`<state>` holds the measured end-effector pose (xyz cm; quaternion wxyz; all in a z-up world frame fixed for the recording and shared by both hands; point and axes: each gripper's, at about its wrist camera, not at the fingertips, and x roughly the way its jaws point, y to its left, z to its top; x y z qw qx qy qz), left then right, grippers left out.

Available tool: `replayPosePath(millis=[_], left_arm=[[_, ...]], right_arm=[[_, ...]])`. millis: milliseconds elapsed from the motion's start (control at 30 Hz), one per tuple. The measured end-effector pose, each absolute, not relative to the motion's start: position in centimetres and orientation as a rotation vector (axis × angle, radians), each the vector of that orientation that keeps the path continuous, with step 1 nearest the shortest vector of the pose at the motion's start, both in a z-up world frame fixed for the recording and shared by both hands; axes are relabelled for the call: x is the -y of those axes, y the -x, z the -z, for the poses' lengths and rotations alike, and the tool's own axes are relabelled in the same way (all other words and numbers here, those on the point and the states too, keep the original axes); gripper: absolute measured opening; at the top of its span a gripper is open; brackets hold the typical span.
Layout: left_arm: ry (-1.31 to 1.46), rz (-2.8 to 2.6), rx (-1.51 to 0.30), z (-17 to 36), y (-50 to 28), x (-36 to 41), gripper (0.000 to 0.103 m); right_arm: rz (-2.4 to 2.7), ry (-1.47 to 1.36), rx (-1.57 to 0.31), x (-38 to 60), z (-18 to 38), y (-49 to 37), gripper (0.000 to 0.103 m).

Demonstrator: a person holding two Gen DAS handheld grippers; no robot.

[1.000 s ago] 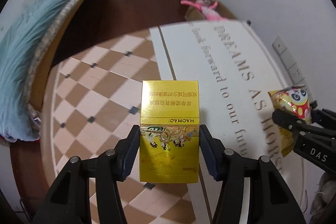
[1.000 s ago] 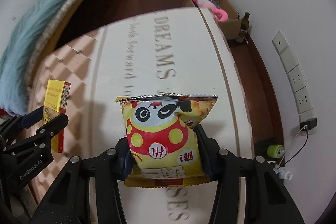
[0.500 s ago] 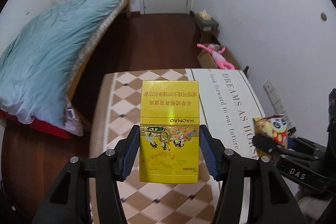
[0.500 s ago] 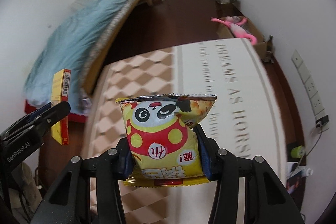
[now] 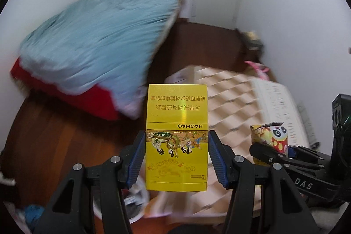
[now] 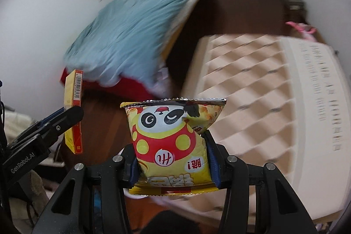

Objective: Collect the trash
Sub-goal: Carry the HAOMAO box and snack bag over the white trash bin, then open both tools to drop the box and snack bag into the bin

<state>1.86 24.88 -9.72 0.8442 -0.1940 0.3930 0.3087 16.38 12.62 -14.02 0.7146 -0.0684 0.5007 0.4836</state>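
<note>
Left gripper [image 5: 176, 159] is clamping the yellow cigarette pack [image 5: 176, 135] by its side edges; right gripper [image 6: 172, 165] is pinching the panda snack bag [image 6: 173, 144]. Both are being carried off the checkered table [image 5: 241, 98], which a second ago filled the views; now the blue quilt [image 5: 98, 36] and the brown floor [image 5: 54, 135] are sweeping in, blurred. Likely heading binward. Pack's long axis is running straight out along the fingers, print inverted; bag's sealed edge is pointing away.
</note>
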Motion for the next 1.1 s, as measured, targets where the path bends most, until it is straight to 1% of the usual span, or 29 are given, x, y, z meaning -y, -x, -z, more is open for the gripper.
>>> replayPosePath(millis=[167,300,467,567,700,867,900,933,967,1000,1033,1067,1100], left_arm=[[0.496,-0.773,-0.907,14.6,6.7,-29.1,0.052],[0.617,-0.835,-0.993,20.3,12.2,-32.3,0.052],[0.789,-0.840,-1.082,27.1,15.4,-35.1,0.052],[0.909,-0.811,-1.116,30.7,15.7,-36.7,0.052],[0.980,-0.778,-1.138,33.0,14.8,-37.7,0.053],[1.013,-0.786,-1.126,32.7,15.9,-38.7,0.053],[1.004,-0.795,-1.132,32.6,16.0,-38.7,0.057],[0.996,-0.803,-1.130,32.5,16.3,-38.8,0.070],[0.994,-0.810,-1.118,32.2,16.9,-38.8,0.077],[0.988,-0.832,-1.098,31.7,17.4,-38.7,0.086],[0.977,-0.859,-1.085,31.3,18.0,-38.7,0.088],[0.960,-0.892,-1.077,30.8,18.4,-38.6,0.090],[0.932,-0.922,-1.076,30.3,18.7,-38.2,0.098]], right_arm=[[-1.159,0.216,-1.208,-18.9,19.0,-8.0,0.051],[-1.177,0.283,-1.296,-22.2,24.4,-3.4,0.051],[-1.156,0.387,-1.411,-25.8,31.4,0.7,0.051],[-1.146,0.425,-1.456,-27.3,34.0,1.8,0.051],[-1.138,0.458,-1.503,-29.0,36.5,2.7,0.051],[-1.136,0.454,-1.527,-30.2,38.0,2.3,0.052],[-1.139,0.448,-1.528,-30.4,38.1,2.1,0.052],[-1.144,0.438,-1.531,-30.4,38.1,1.9,0.054],[-1.149,0.421,-1.534,-30.4,38.1,1.7,0.059],[-1.156,0.406,-1.536,-30.4,38.0,1.6,0.074],[-1.160,0.395,-1.536,-30.3,37.7,1.4,0.086],[-1.159,0.388,-1.530,-30.2,37.5,1.6,0.090],[-1.162,0.384,-1.521,-30.1,37.1,1.5,0.094]])
